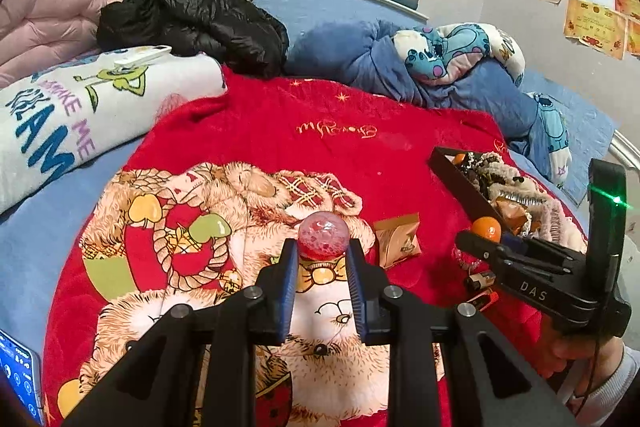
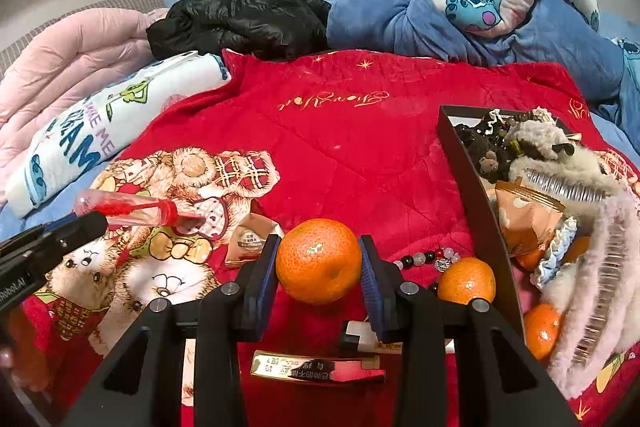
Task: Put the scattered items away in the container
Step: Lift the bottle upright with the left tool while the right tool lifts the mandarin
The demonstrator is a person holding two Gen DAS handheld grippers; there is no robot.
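- Right hand-held gripper is clenched on a mandarin — the box lies at right of frame, nearer to this hand.
- Left hand-held gripper grasps a clear tube with red inside, its long axis pointing forward along the fingers.

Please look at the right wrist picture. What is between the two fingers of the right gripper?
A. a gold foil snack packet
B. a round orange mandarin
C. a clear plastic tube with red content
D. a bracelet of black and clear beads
B: in the right wrist view the blue pads of the right gripper press both sides of the round orange mandarin, held above the red plush blanket.
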